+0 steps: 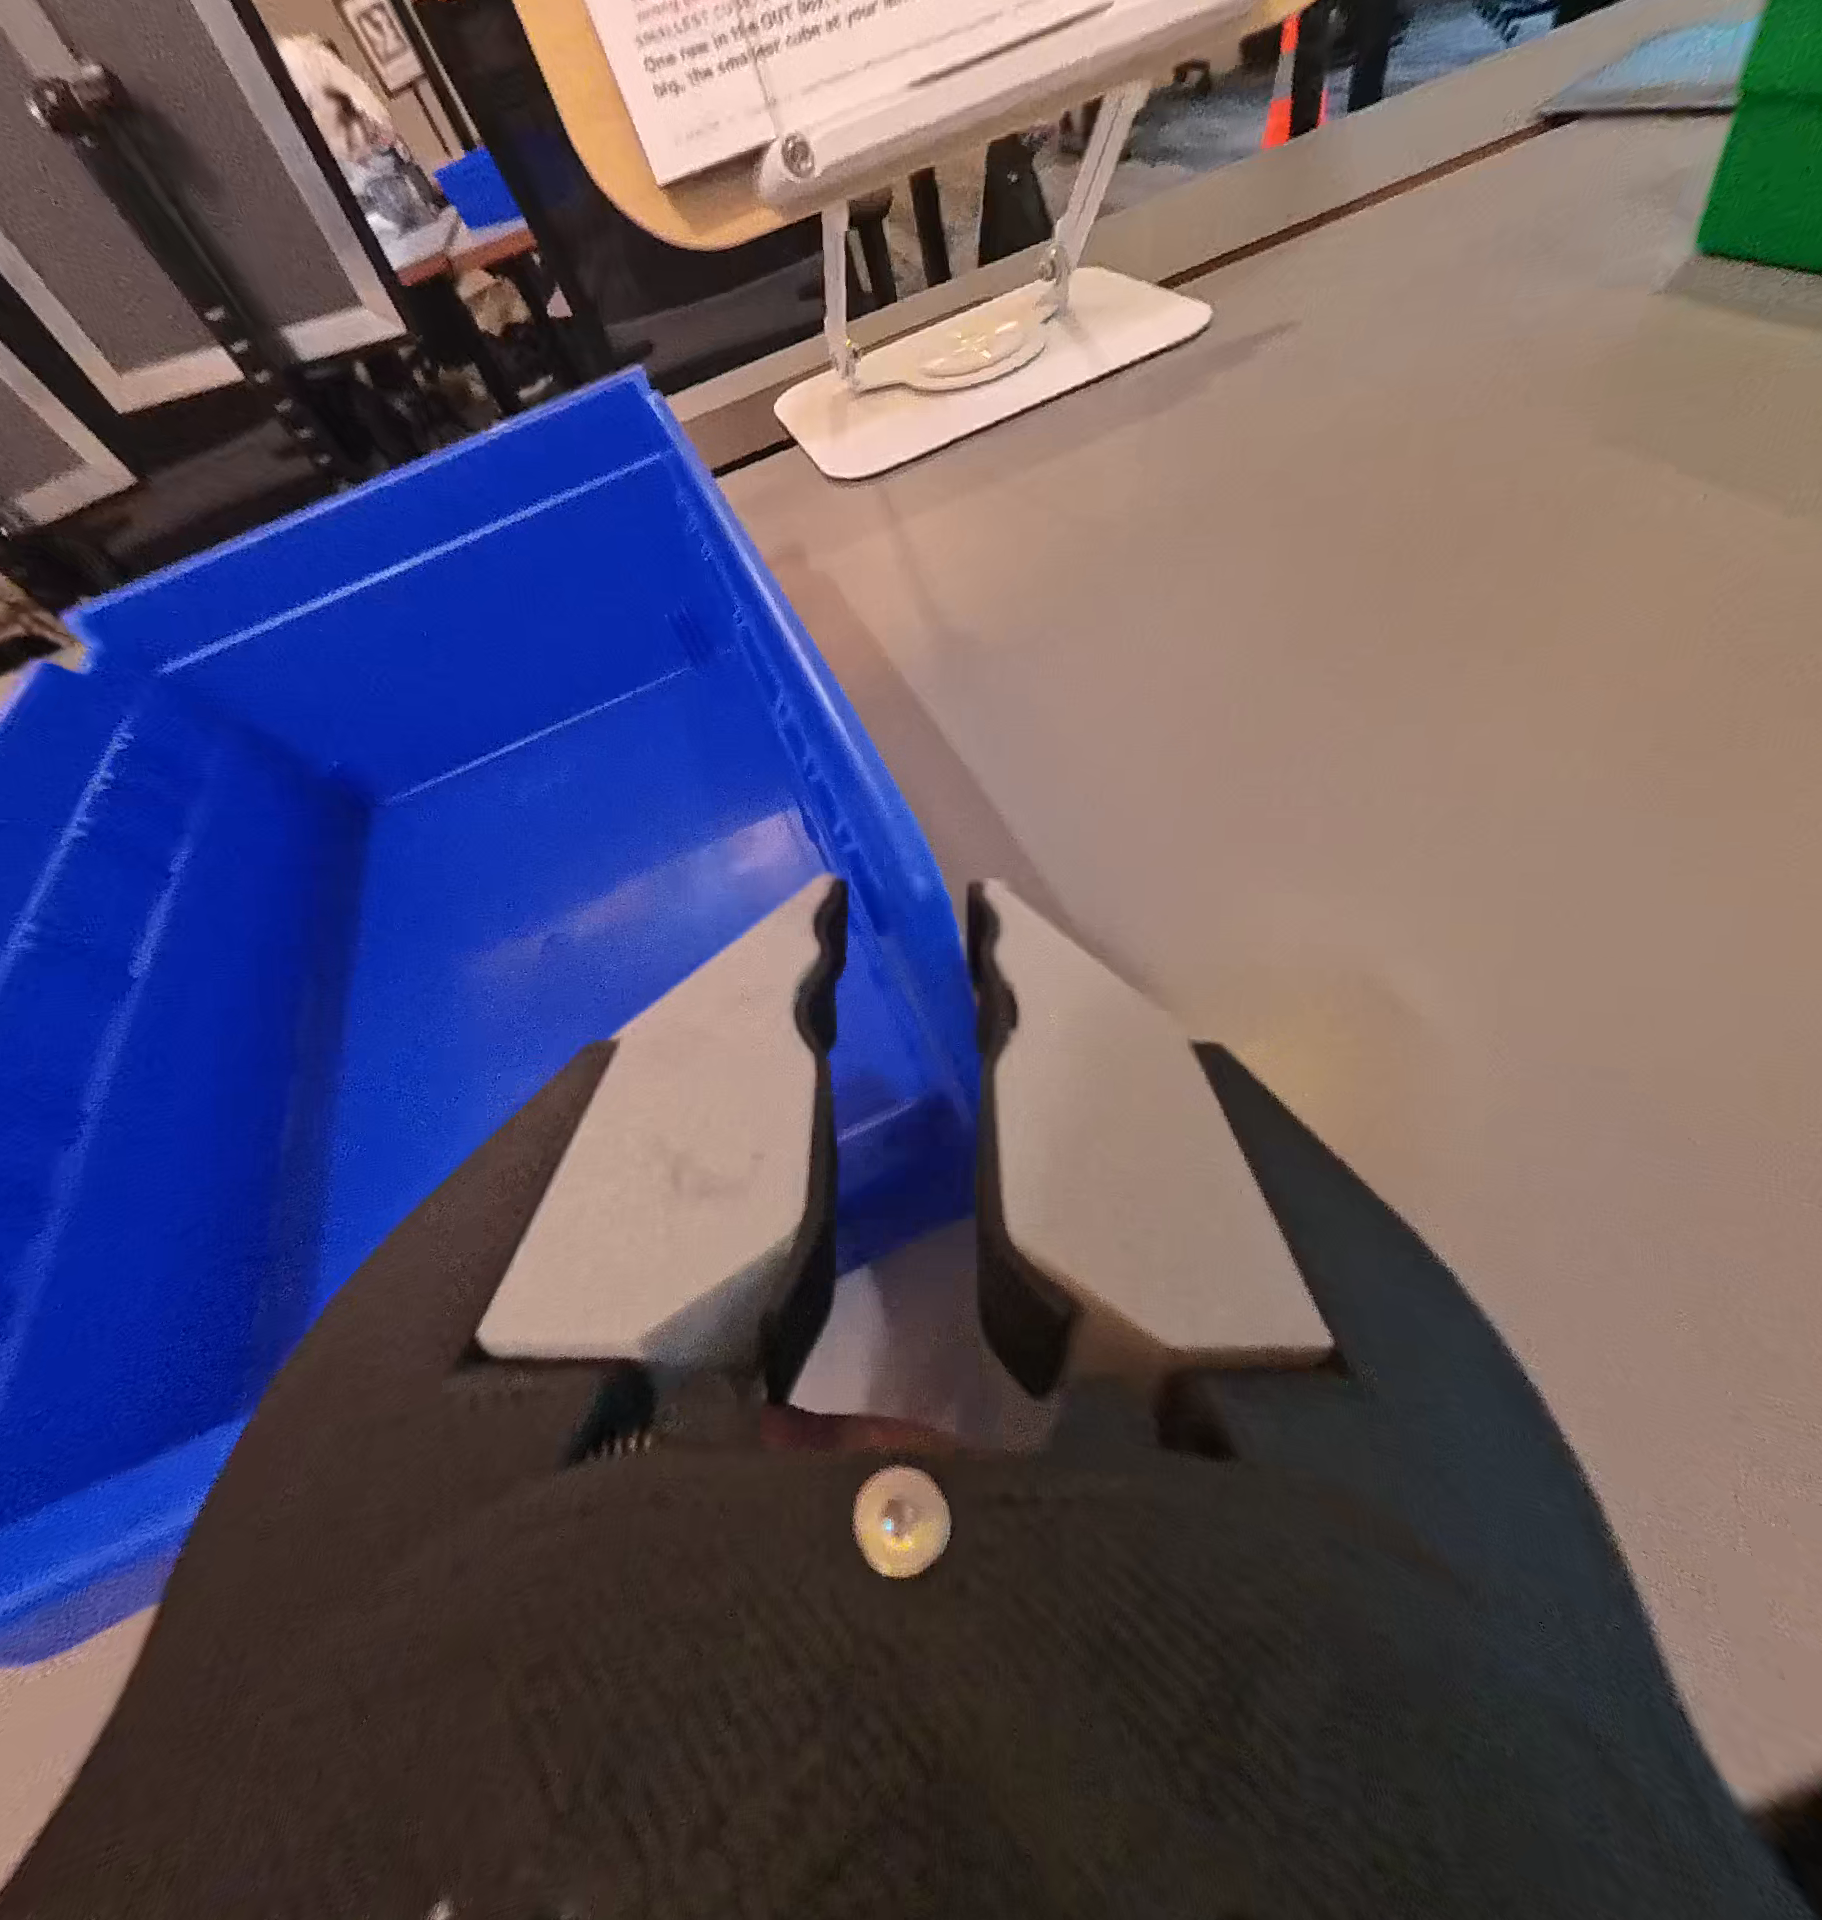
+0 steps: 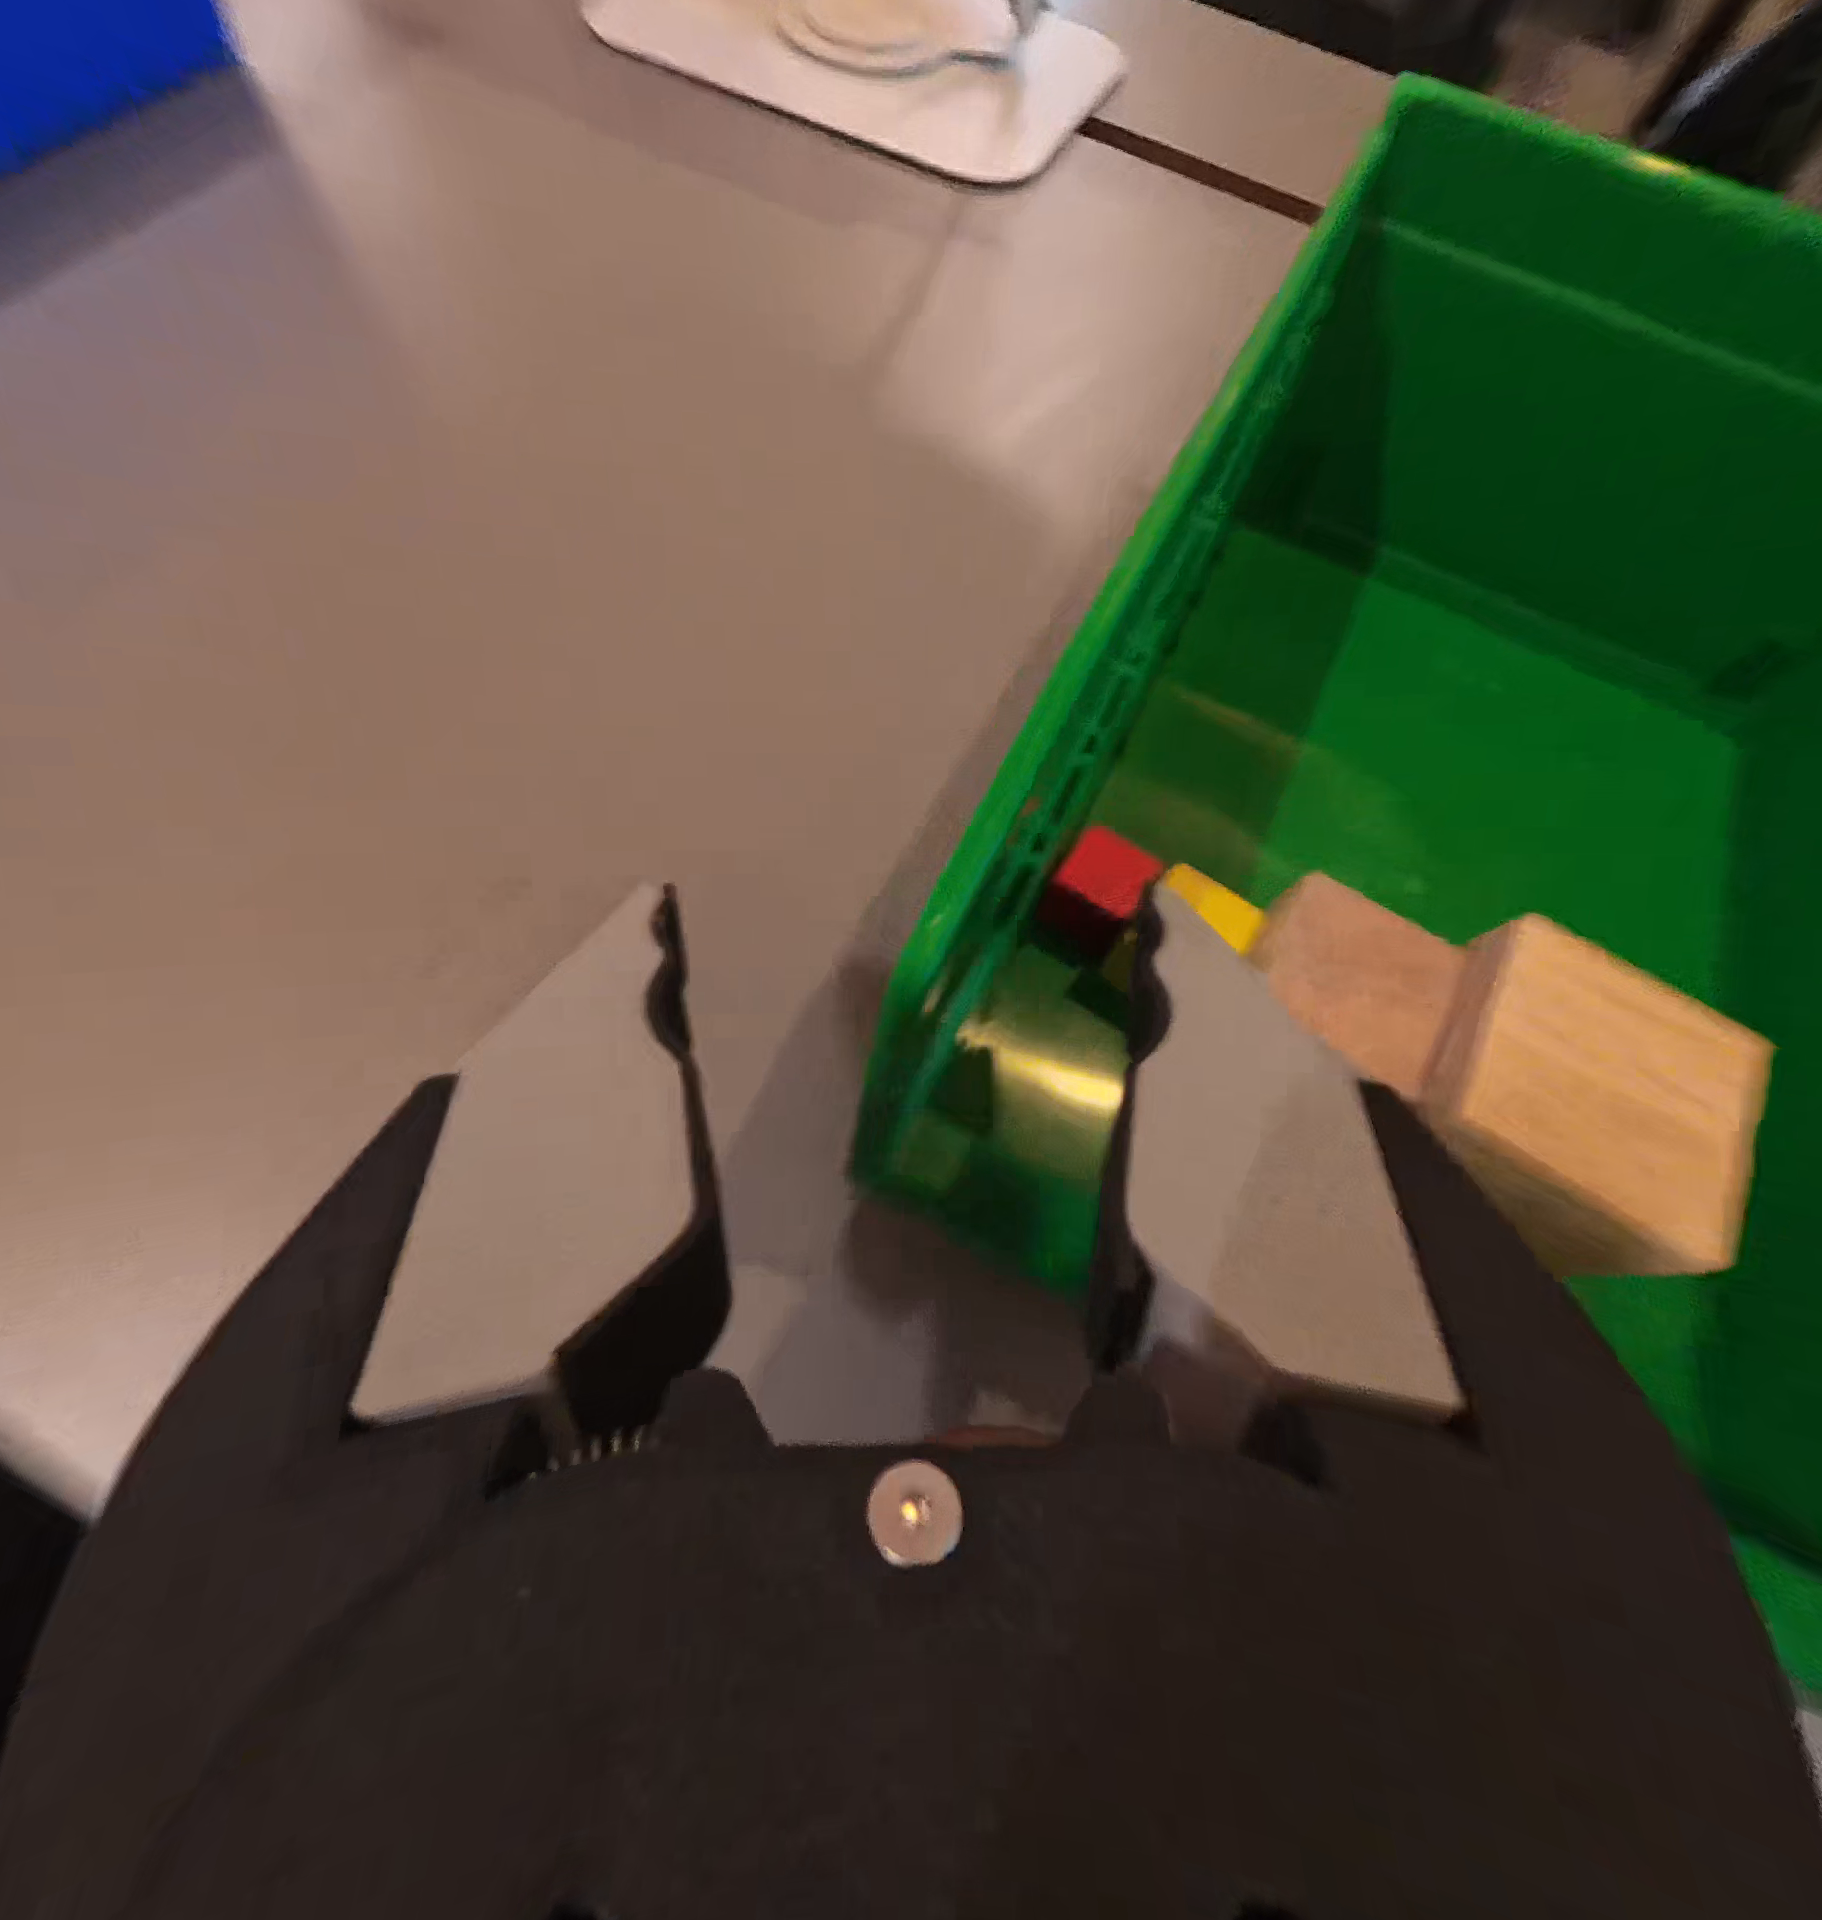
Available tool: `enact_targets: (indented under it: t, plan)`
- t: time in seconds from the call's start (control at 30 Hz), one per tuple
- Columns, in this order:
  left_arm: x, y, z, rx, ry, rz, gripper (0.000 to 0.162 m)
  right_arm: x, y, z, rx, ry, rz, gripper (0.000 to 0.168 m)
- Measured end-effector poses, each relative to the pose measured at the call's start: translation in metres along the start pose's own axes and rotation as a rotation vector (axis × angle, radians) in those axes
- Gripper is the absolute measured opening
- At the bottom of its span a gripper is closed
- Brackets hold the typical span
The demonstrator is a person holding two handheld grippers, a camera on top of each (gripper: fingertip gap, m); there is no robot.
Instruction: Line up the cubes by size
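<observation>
Right now my right gripper (image 2: 907,914) hangs spread wide with nothing between its fingers, at the near corner of the green bin (image 2: 1572,499). Inside the bin four cubes sit in a row: red cube (image 2: 1099,883), yellow cube (image 2: 1219,914), small wooden cube (image 2: 1354,977), large wooden cube (image 2: 1603,1091), beside my right fingertip. My left gripper (image 1: 907,899) holds only a narrow gap, empty, pointing over the blue bin's (image 1: 367,831) right wall. Both tilt down over the grey table (image 2: 471,520); a white stand (image 1: 990,364) is at its far edge.
</observation>
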State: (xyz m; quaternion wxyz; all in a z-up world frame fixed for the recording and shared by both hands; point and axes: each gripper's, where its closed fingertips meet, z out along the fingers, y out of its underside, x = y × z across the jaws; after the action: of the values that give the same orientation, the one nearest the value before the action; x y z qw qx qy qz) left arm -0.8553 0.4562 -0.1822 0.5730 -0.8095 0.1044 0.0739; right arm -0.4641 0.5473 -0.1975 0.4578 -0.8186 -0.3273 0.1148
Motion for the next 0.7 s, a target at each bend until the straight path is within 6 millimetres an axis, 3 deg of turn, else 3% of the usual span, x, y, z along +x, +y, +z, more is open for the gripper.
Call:
enact_targets:
  t: [0.03,0.07,0.17,0.23,0.3,0.37,0.47,0.6,0.7]
  plan:
    - [-0.003,-0.001,0.006,0.003,-0.023,-0.012,0.017,0.014,-0.001,0.005,-0.009,0.101,-0.062,0.051]
    - [-0.008,-0.001,0.011,-0.004,-0.061,0.001,0.014,0.015,-0.004,0.007,-0.003,0.118,-0.110,0.027]
    - [-0.031,0.001,0.006,-0.022,-0.201,0.144,0.003,0.021,-0.003,0.004,-0.013,0.131,-0.058,0.018]
    - [-0.042,0.001,-0.007,0.038,-0.108,-0.003,0.000,0.032,0.005,-0.005,-0.028,0.153,-0.062,0.008]
    - [-0.066,-0.010,-0.027,0.138,-0.041,-0.165,0.000,0.029,0.012,-0.015,-0.050,0.123,-0.072,0.004]
    - [-0.089,-0.030,-0.048,0.208,-0.036,-0.227,0.000,0.008,0.009,-0.018,-0.061,0.081,-0.085,0.005]
    - [-0.105,-0.073,-0.073,0.263,-0.042,-0.241,0.000,-0.048,-0.006,-0.008,-0.042,-0.013,-0.094,0.012]
    - [-0.096,-0.146,-0.099,0.409,0.035,-0.229,0.000,-0.121,-0.032,0.017,0.009,-0.071,-0.109,0.009]
    - [-0.071,-0.208,-0.107,0.472,0.107,-0.198,0.001,-0.175,-0.057,0.040,0.039,-0.110,-0.081,0.002]
